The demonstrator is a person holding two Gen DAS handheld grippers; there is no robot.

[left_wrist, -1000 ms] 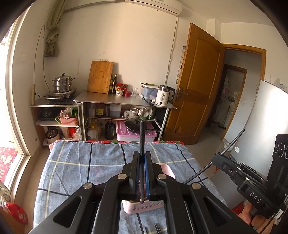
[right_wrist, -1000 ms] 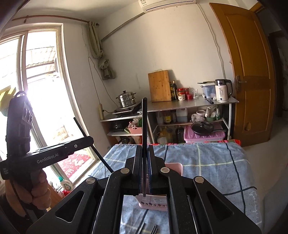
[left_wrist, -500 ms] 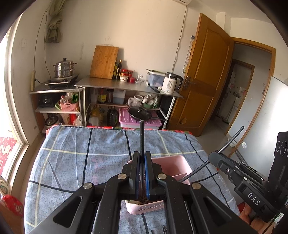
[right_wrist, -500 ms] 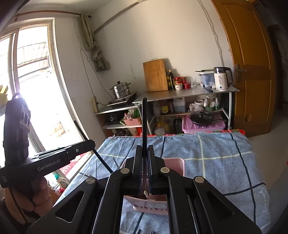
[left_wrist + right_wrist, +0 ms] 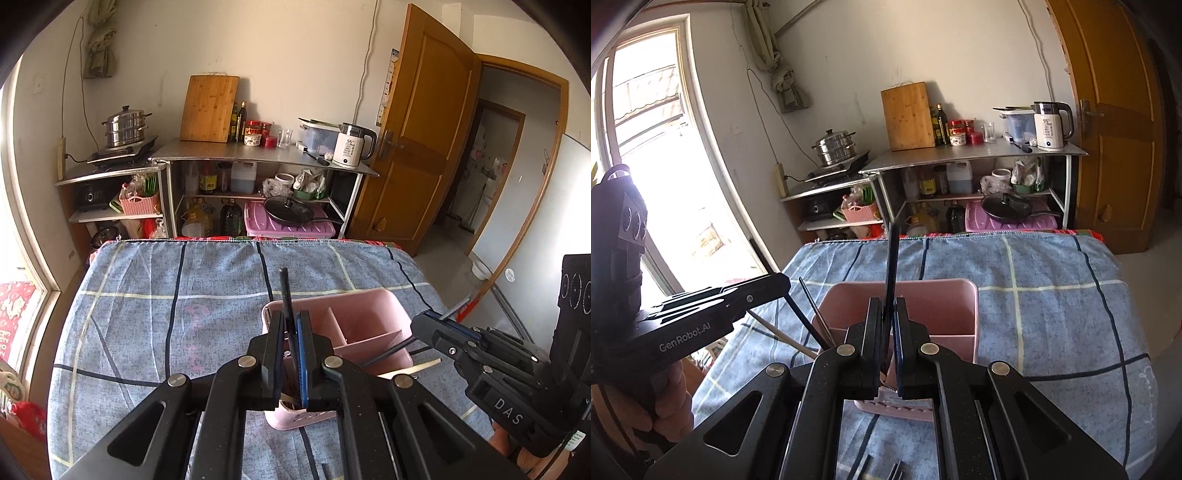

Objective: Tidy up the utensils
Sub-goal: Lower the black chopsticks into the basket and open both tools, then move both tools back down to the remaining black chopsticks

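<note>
A pink divided utensil holder (image 5: pixel 369 295) (image 5: pixel 923 284) stands on the blue checked cloth. My left gripper (image 5: pixel 291 321) (image 5: pixel 785 284) is shut on a thin black chopstick (image 5: pixel 285 291) that points up, with its lower end down in the holder. My right gripper (image 5: pixel 888 306) (image 5: pixel 419 321) has a flat black utensil (image 5: pixel 894 258) between its jaws, which are just beginning to open. That utensil's lower end also reaches into the holder. Several sticks (image 5: pixel 816 321) lean in the holder's left compartment.
Loose utensils (image 5: pixel 897 469) lie on the cloth near the front edge. Behind the table's far edge (image 5: pixel 258 240) stands a metal shelf (image 5: pixel 258 158) with a kettle, cutting board and steamer pot. A wooden door (image 5: pixel 424 147) is at the right, a window (image 5: pixel 646 147) at the left.
Both grippers have come down and forward over the pink holder, which now looks larger. The held utensils' lower ends have sunk into it.
</note>
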